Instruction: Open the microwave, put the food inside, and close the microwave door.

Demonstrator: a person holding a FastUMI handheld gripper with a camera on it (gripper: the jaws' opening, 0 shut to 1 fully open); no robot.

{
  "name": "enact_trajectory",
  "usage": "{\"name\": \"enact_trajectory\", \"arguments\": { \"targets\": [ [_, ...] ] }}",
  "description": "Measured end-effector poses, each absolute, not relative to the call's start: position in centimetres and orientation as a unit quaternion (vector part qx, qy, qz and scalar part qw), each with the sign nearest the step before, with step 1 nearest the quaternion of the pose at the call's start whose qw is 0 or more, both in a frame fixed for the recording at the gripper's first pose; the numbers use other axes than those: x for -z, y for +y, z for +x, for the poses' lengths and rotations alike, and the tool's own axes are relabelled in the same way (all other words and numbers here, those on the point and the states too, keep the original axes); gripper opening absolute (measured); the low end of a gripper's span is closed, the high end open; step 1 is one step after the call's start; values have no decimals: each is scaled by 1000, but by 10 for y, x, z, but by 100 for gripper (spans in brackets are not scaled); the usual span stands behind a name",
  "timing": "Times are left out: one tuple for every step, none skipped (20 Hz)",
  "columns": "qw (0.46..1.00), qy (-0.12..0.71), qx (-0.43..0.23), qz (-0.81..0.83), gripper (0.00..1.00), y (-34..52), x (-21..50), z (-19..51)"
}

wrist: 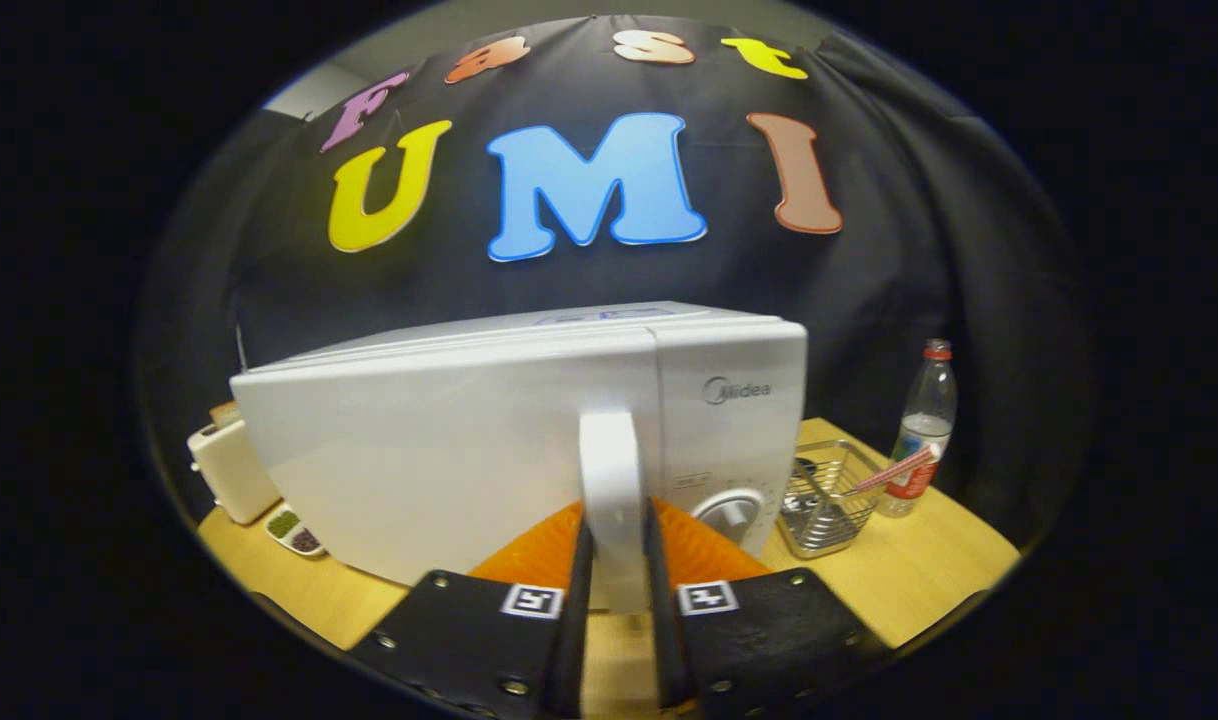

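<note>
Pinching the microwave's upright door handle [610, 480], the gripper [617, 570] has one of its fingers [579, 590] on each side of the white bar, and both look pressed against it low on its length. That hold suits the first step of the task: a grip on the handle lets the person swing the door [439, 450] outward on its far hinge.

The white microwave [529, 430] stands on the wooden worktop [909, 570] with its front turned toward the camera, control panel and round dial [731, 512] just beside the handle. The door appears shut or barely cracked; the seam does not show clearly enough to say which.

No food can be picked out with certainty. Candidates are a small dish of green and dark bits [295, 530] near the microwave's far corner, beside a cream toaster [231, 470]. On the dial side sit a wire basket [825, 497] and a clear plastic bottle [919, 430] with a red cap, both well clear of the door's swing, which seems sensible.

The task is judged to be at its start: door to open, food not yet loaded.
</note>
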State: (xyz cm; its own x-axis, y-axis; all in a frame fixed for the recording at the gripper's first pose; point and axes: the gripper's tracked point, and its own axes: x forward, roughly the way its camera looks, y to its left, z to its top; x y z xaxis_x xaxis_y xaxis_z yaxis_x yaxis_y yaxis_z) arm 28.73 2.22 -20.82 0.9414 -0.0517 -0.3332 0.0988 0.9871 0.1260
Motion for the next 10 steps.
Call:
{"name": "enact_trajectory", "arguments": {
  "targets": [
    [984,166,36,61,26,23,210,288],
    [984,168,38,46,25,23,212,286],
    [984,168,44,38,25,22,209,285],
    [984,169,49,31,18,21,211,283],
    [984,169,50,30,17,21,210,283],
    [984,170,51,33,18,21,210,282],
    [983,170,52,35,12,22,210,283],
    [983,171,50,35,12,22,209,281],
    [982,176,50,39,12,23,210,278],
    [983,169,56,41,12,24,208,272]
  ]
}}
